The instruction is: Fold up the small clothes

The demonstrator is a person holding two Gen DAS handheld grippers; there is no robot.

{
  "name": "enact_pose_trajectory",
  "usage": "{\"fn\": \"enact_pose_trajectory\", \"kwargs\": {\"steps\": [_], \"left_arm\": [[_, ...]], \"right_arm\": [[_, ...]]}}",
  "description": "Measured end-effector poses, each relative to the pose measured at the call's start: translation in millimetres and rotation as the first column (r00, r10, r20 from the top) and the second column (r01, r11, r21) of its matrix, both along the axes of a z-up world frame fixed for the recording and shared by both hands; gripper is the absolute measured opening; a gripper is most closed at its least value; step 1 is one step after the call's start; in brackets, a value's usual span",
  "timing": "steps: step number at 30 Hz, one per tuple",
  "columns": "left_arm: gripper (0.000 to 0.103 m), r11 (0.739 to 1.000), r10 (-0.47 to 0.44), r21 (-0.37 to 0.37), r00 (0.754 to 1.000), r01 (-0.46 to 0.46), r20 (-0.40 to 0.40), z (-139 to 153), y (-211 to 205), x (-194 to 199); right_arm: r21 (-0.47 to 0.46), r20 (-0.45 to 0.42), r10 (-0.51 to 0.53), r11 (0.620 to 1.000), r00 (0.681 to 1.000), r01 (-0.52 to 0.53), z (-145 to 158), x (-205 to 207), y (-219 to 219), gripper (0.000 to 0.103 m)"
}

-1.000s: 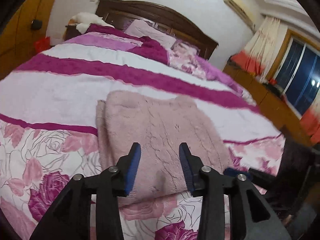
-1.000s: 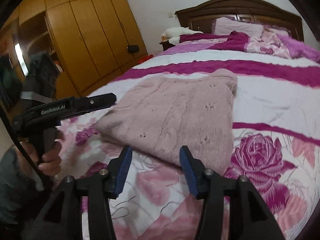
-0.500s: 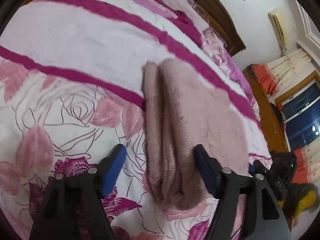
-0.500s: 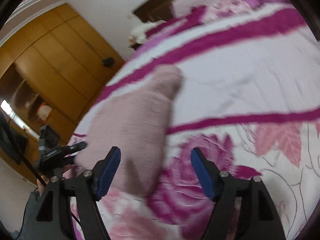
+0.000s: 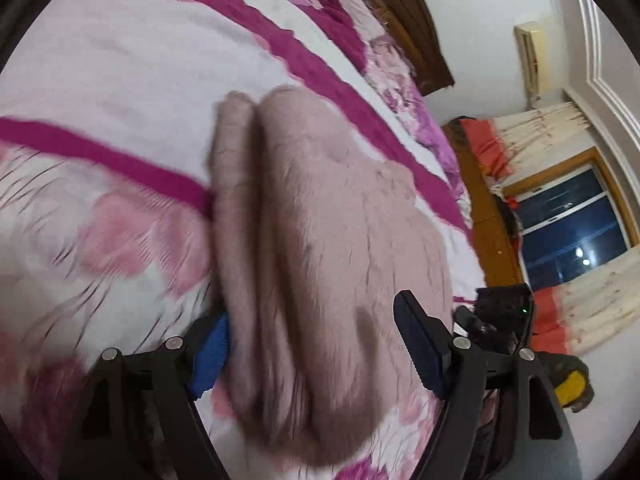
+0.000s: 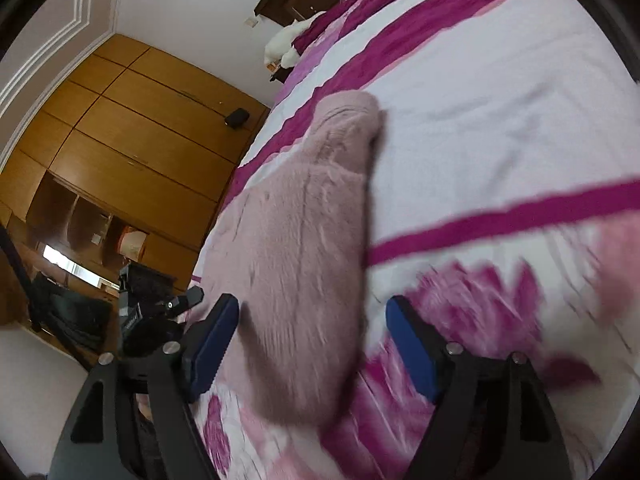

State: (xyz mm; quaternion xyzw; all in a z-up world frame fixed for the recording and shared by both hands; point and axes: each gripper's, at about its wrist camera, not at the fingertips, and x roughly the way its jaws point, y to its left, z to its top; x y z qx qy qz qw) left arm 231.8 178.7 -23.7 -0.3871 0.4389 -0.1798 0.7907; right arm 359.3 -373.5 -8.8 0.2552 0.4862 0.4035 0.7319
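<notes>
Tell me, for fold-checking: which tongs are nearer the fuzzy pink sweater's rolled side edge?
Left. The left tongs straddle that rolled edge; the right tongs straddle the sweater's opposite edge. Both pairs' jaws have just been opening, sweater between them.

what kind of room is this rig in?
A home bedroom, most likely: a bed with a pink-and-magenta floral bedspread and dark wooden headboard, a built-in wooden wardrobe, and a curtained window.

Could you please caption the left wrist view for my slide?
Open left tool straddling folded fuzzy pink sweater on floral magenta bedspread.
</notes>
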Motion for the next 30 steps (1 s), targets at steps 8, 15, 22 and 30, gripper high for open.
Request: {"fn": "enact_pose_trajectory", "kwargs": {"steps": [8,15,22,30], "left_arm": [[0.054,0.999,-0.036,-0.029,0.999,0.036,-0.004,-1,-9,-18],[0.054,0.995,-0.018,-0.097,0.999,0.014,-0.047,0,-11,-28],[0.054,0.992,0.002,-0.123,0.998,-0.009,-0.058,-6,-14,-1],[0.013,0.999,0.014,-0.036,0.998,-0.016,-0.058,2,-25,-8]], "right_arm": [[0.039,-0.053,0.039,0.999,0.998,-0.037,-10,-5,19,0.078],[0.090,-0.104,0.075,0.994,0.992,-0.066,-14,-23,11,0.078],[0.114,-0.136,0.076,0.992,0.988,-0.060,-25,-2,28,0.077],[0.084,-0.152,0.061,0.995,0.986,-0.049,-26,-6,23,0.045]]}}
